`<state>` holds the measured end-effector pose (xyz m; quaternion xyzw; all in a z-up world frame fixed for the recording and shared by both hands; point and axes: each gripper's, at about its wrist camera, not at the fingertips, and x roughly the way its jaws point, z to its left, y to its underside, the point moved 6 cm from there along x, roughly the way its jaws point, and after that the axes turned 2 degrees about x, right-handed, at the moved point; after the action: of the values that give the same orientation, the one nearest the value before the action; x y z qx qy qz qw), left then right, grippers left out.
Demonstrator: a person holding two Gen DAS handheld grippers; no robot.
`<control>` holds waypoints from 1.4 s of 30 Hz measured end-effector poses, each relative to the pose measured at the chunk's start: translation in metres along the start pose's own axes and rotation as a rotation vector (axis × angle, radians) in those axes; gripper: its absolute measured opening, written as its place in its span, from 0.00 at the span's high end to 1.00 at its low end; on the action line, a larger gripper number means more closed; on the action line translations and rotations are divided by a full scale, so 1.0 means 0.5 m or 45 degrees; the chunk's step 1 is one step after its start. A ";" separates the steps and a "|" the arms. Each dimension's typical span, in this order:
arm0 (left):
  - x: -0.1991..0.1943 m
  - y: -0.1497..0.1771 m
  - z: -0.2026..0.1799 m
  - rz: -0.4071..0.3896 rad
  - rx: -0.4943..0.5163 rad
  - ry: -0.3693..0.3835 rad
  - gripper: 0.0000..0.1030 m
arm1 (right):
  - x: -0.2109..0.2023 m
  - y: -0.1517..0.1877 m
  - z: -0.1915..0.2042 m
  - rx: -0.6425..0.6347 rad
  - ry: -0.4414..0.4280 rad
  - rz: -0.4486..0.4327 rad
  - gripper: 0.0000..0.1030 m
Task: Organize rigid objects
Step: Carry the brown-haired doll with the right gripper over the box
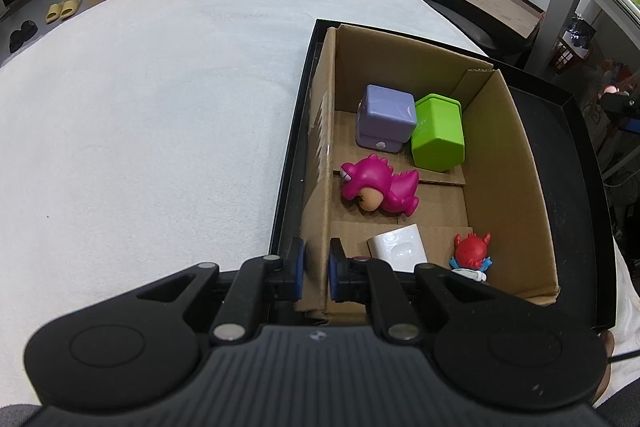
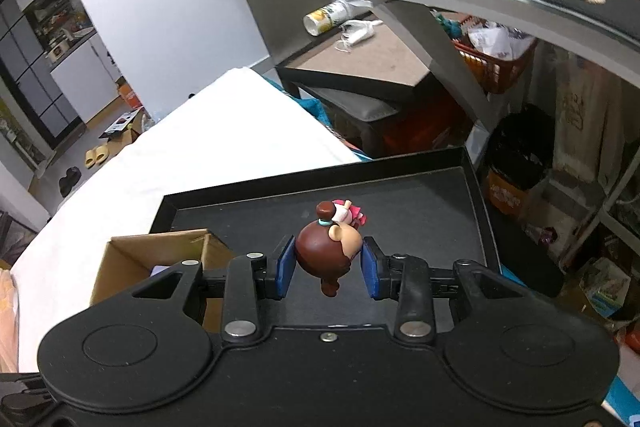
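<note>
Sorting nearly done: five toys lie in the cardboard box (image 1: 500,155); left gripper (image 1: 316,267) pinches its wall at lower centre, while right gripper (image 2: 328,267) pinches a doll (image 2: 326,253) above the black tray (image 2: 420,223), seemingly last.

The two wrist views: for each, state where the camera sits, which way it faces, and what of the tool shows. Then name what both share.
Left wrist: sits behind the left tool, looking down into the cardboard box; its two fingers straddle the box's left wall.
Right wrist: sits behind the right tool, facing across the black tray; its fingers grip a brown-haired figurine.
Shared: box, tray, white tabletop.
</note>
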<state>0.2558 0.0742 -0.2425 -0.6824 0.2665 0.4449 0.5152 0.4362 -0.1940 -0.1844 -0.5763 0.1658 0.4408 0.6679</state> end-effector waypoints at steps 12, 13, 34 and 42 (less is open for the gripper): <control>0.001 0.000 0.001 0.000 -0.001 0.000 0.89 | -0.025 0.000 0.064 -0.110 -0.067 -0.030 0.67; 0.001 0.000 0.001 0.001 -0.002 0.000 0.89 | -0.026 0.001 0.070 -0.117 -0.074 -0.030 0.67; 0.005 0.002 0.004 -0.003 0.000 0.013 0.89 | -0.004 0.053 0.210 -0.279 -0.240 0.086 0.66; 0.006 0.002 0.009 -0.002 -0.008 0.030 0.89 | 0.019 0.096 0.258 -0.387 -0.243 0.169 0.66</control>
<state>0.2550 0.0782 -0.2459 -0.6893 0.2706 0.4375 0.5102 0.3671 -0.0748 -0.1850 -0.6140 0.0711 0.5565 0.5552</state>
